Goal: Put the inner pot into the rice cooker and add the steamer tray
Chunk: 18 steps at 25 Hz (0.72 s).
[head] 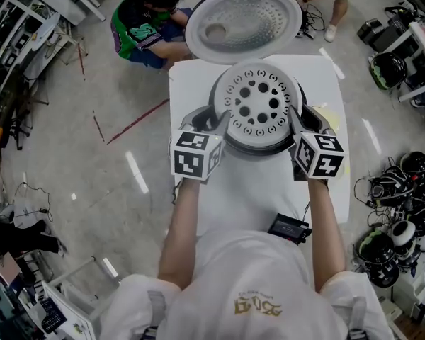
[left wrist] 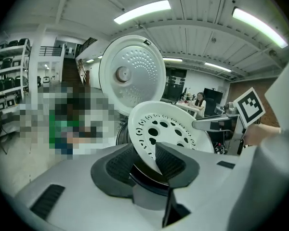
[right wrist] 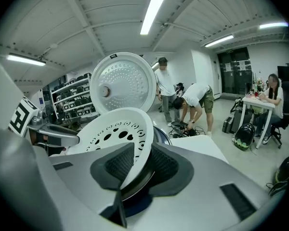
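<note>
The white perforated steamer tray (head: 255,101) sits on top of the rice cooker (head: 258,146), whose round lid (head: 244,23) stands open behind it. My left gripper (head: 216,119) is at the tray's left rim and my right gripper (head: 301,115) at its right rim. In the left gripper view the steamer tray (left wrist: 168,129) has its edge between the jaws of the left gripper (left wrist: 151,165), with a gap beside it. In the right gripper view the steamer tray's (right wrist: 115,129) rim likewise lies loose between the jaws of the right gripper (right wrist: 135,165). A dark pot rim (right wrist: 139,184) shows under the tray.
The cooker stands on a small white table (head: 255,190), with a black device (head: 289,227) at its near edge. A person (head: 145,23) crouches on the floor beyond the table's left corner. Helmets (head: 404,211) are piled on the floor at the right.
</note>
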Available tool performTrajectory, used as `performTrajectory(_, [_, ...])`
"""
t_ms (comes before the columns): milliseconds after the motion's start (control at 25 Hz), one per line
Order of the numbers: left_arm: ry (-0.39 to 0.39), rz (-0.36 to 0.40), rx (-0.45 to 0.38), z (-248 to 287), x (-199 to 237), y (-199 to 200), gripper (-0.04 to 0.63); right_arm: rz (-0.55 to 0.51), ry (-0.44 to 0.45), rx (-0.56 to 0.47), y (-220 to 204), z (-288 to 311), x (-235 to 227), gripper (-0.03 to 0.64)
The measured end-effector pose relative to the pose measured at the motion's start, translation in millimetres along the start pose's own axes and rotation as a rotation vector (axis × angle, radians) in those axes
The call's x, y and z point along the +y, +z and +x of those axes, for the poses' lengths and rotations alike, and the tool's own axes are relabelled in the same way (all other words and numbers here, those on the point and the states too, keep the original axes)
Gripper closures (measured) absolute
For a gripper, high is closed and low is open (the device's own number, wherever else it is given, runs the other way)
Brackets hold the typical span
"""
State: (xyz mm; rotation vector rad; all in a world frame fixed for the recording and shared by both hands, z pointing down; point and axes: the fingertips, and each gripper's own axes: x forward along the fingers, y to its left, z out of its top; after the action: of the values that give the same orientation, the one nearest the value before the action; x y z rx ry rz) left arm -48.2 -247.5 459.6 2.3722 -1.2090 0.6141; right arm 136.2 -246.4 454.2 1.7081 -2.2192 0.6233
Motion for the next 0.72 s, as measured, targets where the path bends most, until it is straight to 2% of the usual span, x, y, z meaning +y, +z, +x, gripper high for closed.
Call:
performTrajectory(200, [0.018, 0.045, 0.03, 3.2, 1.4, -5.6, 0.431, -0.048, -0.016, 0.004, -1.1, 3.0, 1.7, 0.483])
performTrajectory(280, [0.026, 0.09, 0.056, 6.0, -0.9, -8.6, 0.394, -0.061, -0.018, 0.01, -1.2, 3.7, 1.2, 0.475])
performTrajectory(400, [0.029, 0.143, 0.074, 9.6, -6.8, -11.5, 0.394, -0.058, -0.017, 0.017, -1.8, 4.7, 1.5, 0.465])
performTrajectory(720, [0.039, 0.155, 0.076, 7.1, -4.9, -14.2, 0.388, -0.083, -0.033, 0.022, -1.3, 2.1, 3.0, 0.446])
